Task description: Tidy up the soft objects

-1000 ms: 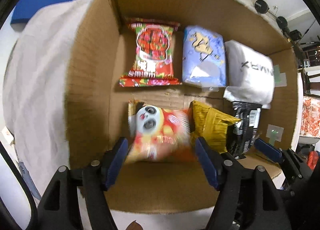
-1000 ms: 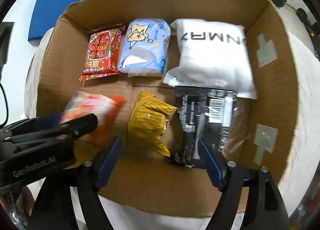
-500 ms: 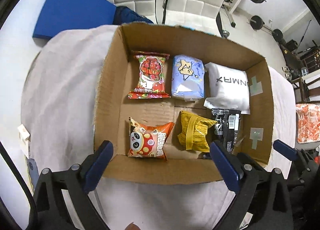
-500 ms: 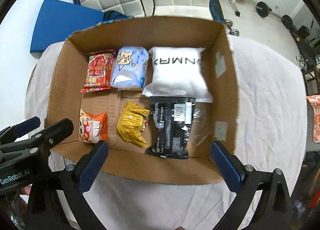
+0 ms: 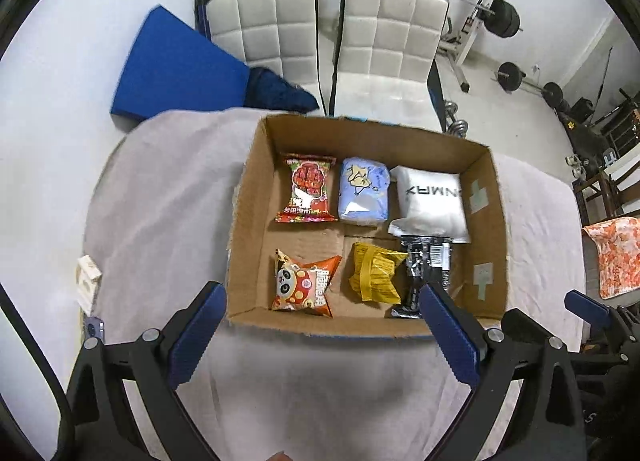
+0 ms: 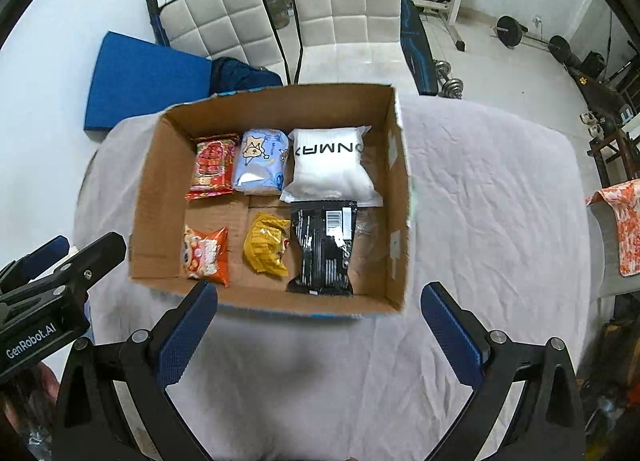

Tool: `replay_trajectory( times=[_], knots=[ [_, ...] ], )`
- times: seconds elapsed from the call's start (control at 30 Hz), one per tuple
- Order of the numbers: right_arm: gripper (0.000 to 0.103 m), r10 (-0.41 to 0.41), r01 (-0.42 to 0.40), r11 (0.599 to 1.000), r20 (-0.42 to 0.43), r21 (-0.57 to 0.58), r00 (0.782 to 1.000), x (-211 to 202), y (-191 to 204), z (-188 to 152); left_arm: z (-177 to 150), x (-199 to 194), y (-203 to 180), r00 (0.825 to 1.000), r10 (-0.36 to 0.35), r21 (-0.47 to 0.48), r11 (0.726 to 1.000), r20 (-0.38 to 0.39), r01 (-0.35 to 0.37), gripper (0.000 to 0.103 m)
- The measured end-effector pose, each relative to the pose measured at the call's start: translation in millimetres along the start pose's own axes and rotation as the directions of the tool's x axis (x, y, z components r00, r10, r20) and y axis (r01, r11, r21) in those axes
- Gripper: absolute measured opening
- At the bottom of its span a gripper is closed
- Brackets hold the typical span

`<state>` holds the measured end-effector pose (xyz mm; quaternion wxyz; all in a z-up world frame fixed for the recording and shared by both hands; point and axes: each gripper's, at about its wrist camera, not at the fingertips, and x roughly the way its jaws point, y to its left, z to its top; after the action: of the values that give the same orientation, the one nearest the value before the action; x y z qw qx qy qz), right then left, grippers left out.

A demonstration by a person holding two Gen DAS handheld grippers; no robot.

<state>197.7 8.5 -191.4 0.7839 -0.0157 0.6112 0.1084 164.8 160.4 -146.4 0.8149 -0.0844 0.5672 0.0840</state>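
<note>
Cardboard box (image 6: 394,197) packed; left gripper (image 5: 320,325) and right gripper (image 6: 320,321) both wide, empty. Risk: black packet (image 6: 324,249) seemingly overlapping white pack (image 6: 330,163); could snag.

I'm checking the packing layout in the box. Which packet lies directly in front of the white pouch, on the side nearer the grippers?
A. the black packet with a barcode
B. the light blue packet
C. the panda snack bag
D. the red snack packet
A: the black packet lies just on the near side of the white pouch, its far end touching or slightly overlapping the pouch's edge.
</note>
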Motion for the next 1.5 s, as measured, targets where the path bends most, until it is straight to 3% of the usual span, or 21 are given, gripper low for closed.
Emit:
replay_trajectory(
  times=[0.27,0.4,0.67,1.0,1.5],
  knots=[
    [0.103,0.037,-0.037,0.999,0.101,-0.003,0.994,-99,-11,-46,-35,-79,-19,0.996,-0.040,0.027,0.999,0.081,0.038,0.099],
    [0.103,0.010,-0.009,1.000,0.166,-0.010,0.986,-145,-15,-66,-47,-112,-23,0.993,-0.054,0.040,0.998,0.104,0.050,0.099],
    [0.103,0.012,-0.013,1.000,0.234,0.001,0.972,-207,-25,-93,-60,-176,-17,0.977,-0.042,0.026,0.999,0.207,0.038,0.099],
    [0.103,0.005,-0.010,1.000,0.293,0.018,0.956,-245,-31,-102,-76,-203,-20,0.973,-0.053,0.044,0.998,0.223,0.044,0.099],
    [0.103,-0.014,0.009,1.000,0.306,0.017,0.952,-253,-28,-107,-86,-221,-24,0.968,-0.014,0.043,0.999,0.249,0.003,0.099]
  ],
)
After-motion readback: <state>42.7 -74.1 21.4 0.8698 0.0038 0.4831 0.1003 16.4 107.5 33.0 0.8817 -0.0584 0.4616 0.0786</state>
